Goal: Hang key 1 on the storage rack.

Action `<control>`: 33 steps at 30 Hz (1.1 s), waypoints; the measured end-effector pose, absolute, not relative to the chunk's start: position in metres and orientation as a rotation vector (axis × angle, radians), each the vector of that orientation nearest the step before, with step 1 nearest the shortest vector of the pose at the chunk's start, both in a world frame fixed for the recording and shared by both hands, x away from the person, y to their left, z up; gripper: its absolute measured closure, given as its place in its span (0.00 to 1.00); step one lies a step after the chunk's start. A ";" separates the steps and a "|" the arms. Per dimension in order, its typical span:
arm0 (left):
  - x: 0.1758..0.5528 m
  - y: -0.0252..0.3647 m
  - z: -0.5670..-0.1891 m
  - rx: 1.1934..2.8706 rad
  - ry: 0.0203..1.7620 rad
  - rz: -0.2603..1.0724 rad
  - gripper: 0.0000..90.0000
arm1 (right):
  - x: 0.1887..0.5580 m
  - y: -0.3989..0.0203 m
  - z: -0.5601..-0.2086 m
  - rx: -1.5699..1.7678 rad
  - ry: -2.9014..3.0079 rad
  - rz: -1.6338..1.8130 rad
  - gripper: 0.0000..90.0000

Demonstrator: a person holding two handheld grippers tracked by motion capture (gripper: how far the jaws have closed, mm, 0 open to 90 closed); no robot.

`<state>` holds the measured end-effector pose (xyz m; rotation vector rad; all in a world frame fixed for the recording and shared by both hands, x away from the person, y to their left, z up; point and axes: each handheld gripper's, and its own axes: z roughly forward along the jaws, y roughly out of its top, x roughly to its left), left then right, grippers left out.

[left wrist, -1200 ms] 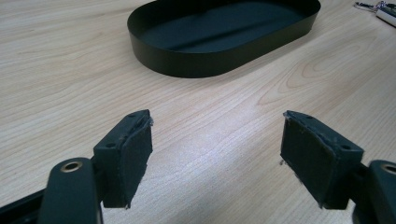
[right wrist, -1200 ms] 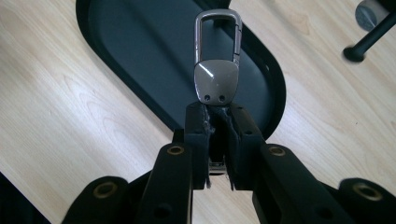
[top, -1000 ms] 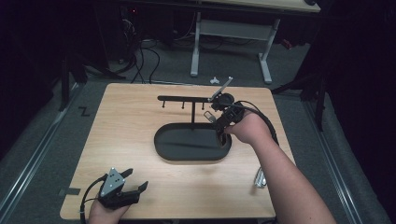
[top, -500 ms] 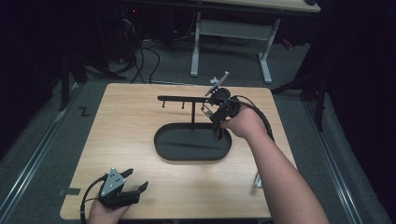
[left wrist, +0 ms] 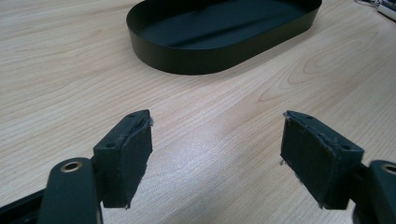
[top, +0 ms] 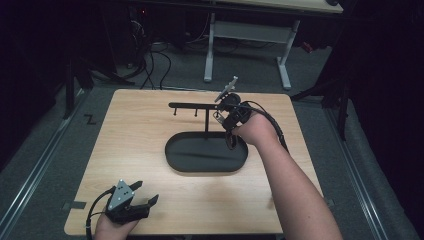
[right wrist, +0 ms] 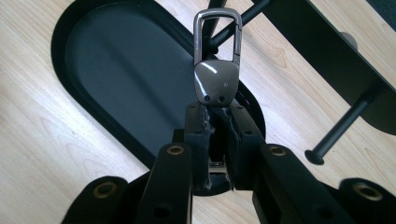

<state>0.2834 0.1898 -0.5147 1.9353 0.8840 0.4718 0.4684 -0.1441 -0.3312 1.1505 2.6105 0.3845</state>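
Observation:
A black stand has an oval tray (top: 170, 156) as its base, a post (top: 207, 121) and a horizontal bar (top: 190, 105) with pegs. My right gripper (top: 223, 115) hovers at the bar's right end, over the tray's far right. It is shut on a silver key-ring clip (right wrist: 216, 80), whose loop points away from the jaws. A peg's tip (right wrist: 212, 43) shows inside that loop; I cannot tell whether it passes through. My left gripper (top: 146, 192) rests at the table's front left, open, with bare wood between its pads (left wrist: 130, 156).
In the right gripper view a second peg (right wrist: 340, 131) sticks out from the bar (right wrist: 327, 49) to the right of the clip. The tray (left wrist: 196, 63) lies ahead of the left gripper. A desk frame and cables stand on the floor beyond the table (top: 135, 145).
My right hand has carried the clip a little to the left, along the bar toward the post. The left gripper has stayed put.

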 end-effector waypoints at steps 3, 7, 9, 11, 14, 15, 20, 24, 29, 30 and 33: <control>0.284 0.190 -0.515 1.935 0.883 0.472 0.28 | 0.470 -0.142 -0.335 1.171 2.594 0.378 0.90; 0.283 0.189 -0.515 1.936 0.884 0.469 0.28 | 0.473 -0.141 -0.342 1.169 2.581 0.368 0.89; 0.283 0.189 -0.515 1.940 0.881 0.469 0.28 | 0.475 -0.141 -0.345 1.169 2.570 0.365 0.89; 0.284 0.189 -0.515 1.945 0.880 0.467 0.28 | 0.477 -0.140 -0.347 1.186 2.557 0.377 0.89; 0.284 0.189 -0.516 1.949 0.880 0.465 0.28 | 0.479 -0.139 -0.350 1.209 2.536 0.383 0.89; 0.284 0.189 -0.515 1.955 0.879 0.459 0.28 | 0.480 -0.139 -0.351 1.199 2.532 0.387 0.89; 0.284 0.188 -0.517 1.956 0.877 0.464 0.28 | 0.484 -0.137 -0.356 1.210 2.525 0.390 0.88; 0.284 0.188 -0.517 1.961 0.877 0.458 0.28 | 0.484 -0.136 -0.359 1.202 2.538 0.383 0.88; 0.284 0.188 -0.517 1.963 0.876 0.457 0.28 | 0.482 -0.136 -0.358 1.208 2.543 0.396 0.86; 0.284 0.188 -0.517 1.966 0.875 0.455 0.28 | 0.481 -0.136 -0.358 1.220 2.541 0.394 0.85; 0.285 0.187 -0.517 1.963 0.876 0.456 0.28 | 0.476 -0.138 -0.359 1.219 2.545 0.402 0.81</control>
